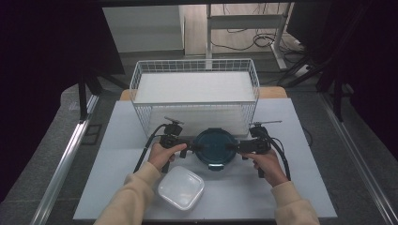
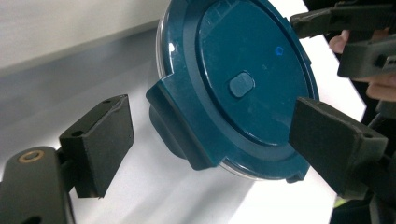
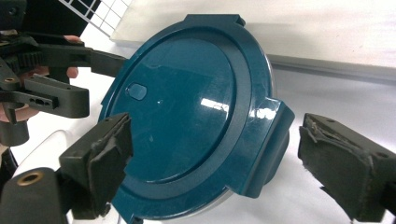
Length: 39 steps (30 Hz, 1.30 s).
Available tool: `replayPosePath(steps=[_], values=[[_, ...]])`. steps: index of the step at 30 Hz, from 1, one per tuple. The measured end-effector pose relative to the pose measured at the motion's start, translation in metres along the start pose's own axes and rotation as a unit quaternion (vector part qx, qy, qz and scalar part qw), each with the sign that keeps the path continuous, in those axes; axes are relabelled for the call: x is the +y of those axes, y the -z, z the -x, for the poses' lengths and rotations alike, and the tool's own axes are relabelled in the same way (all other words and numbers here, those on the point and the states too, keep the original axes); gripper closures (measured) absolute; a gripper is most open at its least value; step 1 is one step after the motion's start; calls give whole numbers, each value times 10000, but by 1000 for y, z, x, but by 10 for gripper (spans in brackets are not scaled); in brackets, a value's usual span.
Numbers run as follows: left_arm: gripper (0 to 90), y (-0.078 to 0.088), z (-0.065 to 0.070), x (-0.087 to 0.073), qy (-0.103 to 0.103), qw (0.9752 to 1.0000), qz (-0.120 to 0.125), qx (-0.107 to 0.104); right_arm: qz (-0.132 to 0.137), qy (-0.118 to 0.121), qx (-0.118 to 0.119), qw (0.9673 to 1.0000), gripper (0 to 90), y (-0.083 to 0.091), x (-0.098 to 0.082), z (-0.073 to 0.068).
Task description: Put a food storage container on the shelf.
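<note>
A round container with a dark teal lid (image 1: 213, 147) stands on the white table, just in front of the wire basket. My left gripper (image 1: 191, 149) is at its left side and my right gripper (image 1: 233, 147) at its right side. In the left gripper view the lid (image 2: 243, 70) has a clip tab (image 2: 177, 126) lying between the wide-apart jaws of the left gripper (image 2: 215, 144). In the right gripper view the opposite clip tab (image 3: 268, 140) of the lid (image 3: 187, 107) sits between the open jaws of the right gripper (image 3: 224, 163). Neither gripper pinches anything.
A white wire basket (image 1: 195, 61) with a white liner stands behind the container. A square white plastic container (image 1: 181, 187) lies near the front edge, by the left forearm. The table (image 1: 291, 187) is bare white at its right and left sides.
</note>
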State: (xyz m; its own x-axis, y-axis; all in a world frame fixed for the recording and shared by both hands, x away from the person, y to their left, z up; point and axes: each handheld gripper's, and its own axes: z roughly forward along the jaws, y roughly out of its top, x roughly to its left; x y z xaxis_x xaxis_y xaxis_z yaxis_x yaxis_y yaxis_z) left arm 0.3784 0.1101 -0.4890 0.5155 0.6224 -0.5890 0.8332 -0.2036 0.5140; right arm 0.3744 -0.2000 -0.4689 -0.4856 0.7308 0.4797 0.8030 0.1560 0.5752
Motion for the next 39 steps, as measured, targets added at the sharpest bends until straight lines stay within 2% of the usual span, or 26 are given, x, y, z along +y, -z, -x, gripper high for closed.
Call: replayPosePath(steps=[3, 4, 5, 6, 8, 12, 17, 18, 23, 25, 27, 29, 32, 37, 39], values=[[132, -2, -3, 1, 109, 9999, -30, -121, -3, -41, -1, 10000, 91, -3, -1, 0], [132, -4, -6, 2, 277, 9992, 3, -289, -42, -78, 25, 10000, 90, -7, -1, 2], [132, -4, -6, 2, 277, 9992, 3, -289, -46, -123, 51, 9999, 89, -9, -1, 2], [133, -6, -10, 4, 401, 9983, 2, -432, -61, -146, 57, 9999, 88, -11, -1, 3], [134, -7, -13, 4, 472, 9977, 12, -486, -48, -235, 105, 9997, 85, -14, -2, 5], [136, -12, -15, 3, 465, 9977, -102, -481, -128, -346, 113, 9993, 78, -20, -4, 11], [156, -13, -19, 5, 573, 9965, -116, -596, -201, -560, 324, 9977, 84, -25, -6, 17], [163, -15, -20, 5, 691, 9957, -120, -600, -224, -604, 356, 9973, 87, -26, -7, 17], [208, -17, -23, 4, 759, 9953, -160, -585, -286, -692, 398, 9964, 104, -30, -8, 17], [226, -20, -23, 4, 797, 9942, -259, -671, -279, -835, 519, 9948, 136, -32, -9, 18], [270, -23, -23, 4, 841, 9925, -395, -800, -279, -863, 506, 9946, 140, -33, -9, 16], [287, -24, -23, 4, 872, 9920, -408, -821, -281, -916, 511, 9941, 147, -33, -9, 16], [312, -22, -25, 5, 1051, 9899, -427, -850, -312, -1197, 524, 9909, 220, -28, -7, 20], [342, -18, -22, 7, 1089, 9895, -500, -806, -276, -1373, 509, 9888, 270, -23, -6, 18], [359, -16, -20, 7, 1083, 9896, -504, -802, -233, -1319, 476, 9898, 293, -20, -7, 18]])
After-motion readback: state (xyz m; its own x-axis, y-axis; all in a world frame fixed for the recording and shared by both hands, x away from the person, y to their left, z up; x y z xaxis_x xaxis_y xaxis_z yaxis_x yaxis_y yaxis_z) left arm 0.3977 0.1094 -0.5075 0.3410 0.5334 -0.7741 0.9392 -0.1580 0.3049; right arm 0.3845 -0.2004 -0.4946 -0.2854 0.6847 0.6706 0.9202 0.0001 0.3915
